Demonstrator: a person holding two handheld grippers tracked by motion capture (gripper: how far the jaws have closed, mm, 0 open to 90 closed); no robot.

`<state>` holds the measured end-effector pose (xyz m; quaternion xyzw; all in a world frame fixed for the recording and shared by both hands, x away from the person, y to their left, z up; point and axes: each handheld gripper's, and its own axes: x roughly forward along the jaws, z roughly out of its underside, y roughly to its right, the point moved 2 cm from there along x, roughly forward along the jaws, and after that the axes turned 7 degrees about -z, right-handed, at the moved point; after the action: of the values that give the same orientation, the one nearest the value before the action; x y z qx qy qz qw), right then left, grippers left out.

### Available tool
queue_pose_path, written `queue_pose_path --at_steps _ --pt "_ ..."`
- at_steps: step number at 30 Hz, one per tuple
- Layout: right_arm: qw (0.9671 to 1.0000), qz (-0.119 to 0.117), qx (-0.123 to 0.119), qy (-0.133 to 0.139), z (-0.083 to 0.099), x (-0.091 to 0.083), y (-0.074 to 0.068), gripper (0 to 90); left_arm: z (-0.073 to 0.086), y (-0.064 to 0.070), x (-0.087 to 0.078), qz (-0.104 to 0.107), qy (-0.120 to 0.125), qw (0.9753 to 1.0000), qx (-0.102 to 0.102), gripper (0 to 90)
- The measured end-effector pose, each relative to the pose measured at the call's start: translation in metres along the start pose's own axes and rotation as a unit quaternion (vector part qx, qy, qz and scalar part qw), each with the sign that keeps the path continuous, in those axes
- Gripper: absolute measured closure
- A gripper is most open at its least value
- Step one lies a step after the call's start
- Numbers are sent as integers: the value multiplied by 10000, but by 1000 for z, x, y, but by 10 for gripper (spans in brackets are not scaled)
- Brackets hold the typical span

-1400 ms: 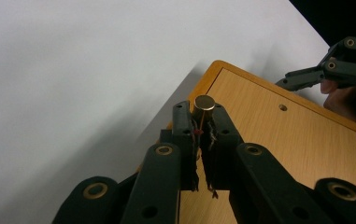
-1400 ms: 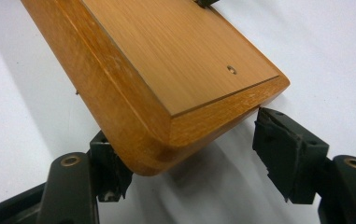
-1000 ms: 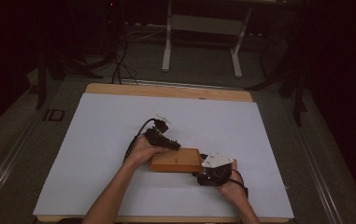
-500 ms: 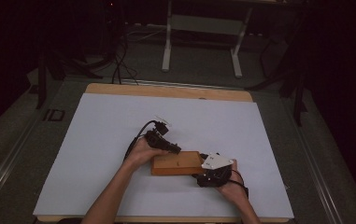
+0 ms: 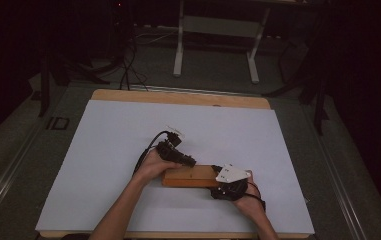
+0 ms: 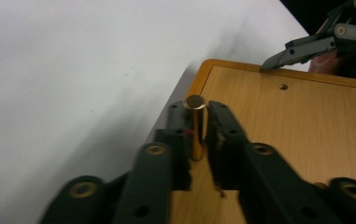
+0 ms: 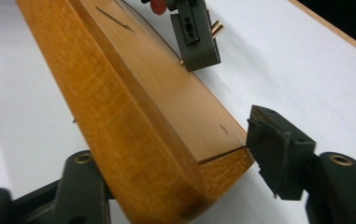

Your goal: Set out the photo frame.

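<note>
Brass pin (image 6: 195, 126): a short, smooth metal cylinder is held upright over the near corner of the wooden block, clamped between the narrowed jaws of the left tool (image 6: 197, 140). It is judged light, rigid and slippery; a grip across its middle, as shown, is thought safest against twisting.

Wooden block (image 5: 190, 176): a flat, stiff slab with small drilled holes (image 6: 283, 87) in its top face lies on the worktop near the front edge. It is judged solid and fairly heavy, best held by its end.

Right tool (image 7: 175, 158): the block's end is bracketed by the jaws, one pad against its side, the other at its corner, so that it is steadied.

Containers: none are seen; the holes appear unfilled.

Worktop (image 5: 108, 140): a white sheet is spread over a wooden board.
</note>
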<state>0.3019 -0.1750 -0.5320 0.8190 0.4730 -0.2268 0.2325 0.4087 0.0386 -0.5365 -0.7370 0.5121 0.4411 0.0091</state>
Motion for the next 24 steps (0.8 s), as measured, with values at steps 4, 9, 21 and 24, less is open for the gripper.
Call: queue_pose_path --at_steps 4,9,21,24 --pt "10000 -6 12 49 0 -1 1 404 0 1 -3 -98 115 9999 30 668" --pt "10000 15 12 54 0 -1 1 415 4 3 -8 -297 137 9994 86 613" --pt "9999 23 54 88 0 -2 2 427 18 7 -35 -688 564 9959 179 587" --pt "9999 24 67 90 0 -2 2 427 24 8 -45 -863 699 9935 266 587"
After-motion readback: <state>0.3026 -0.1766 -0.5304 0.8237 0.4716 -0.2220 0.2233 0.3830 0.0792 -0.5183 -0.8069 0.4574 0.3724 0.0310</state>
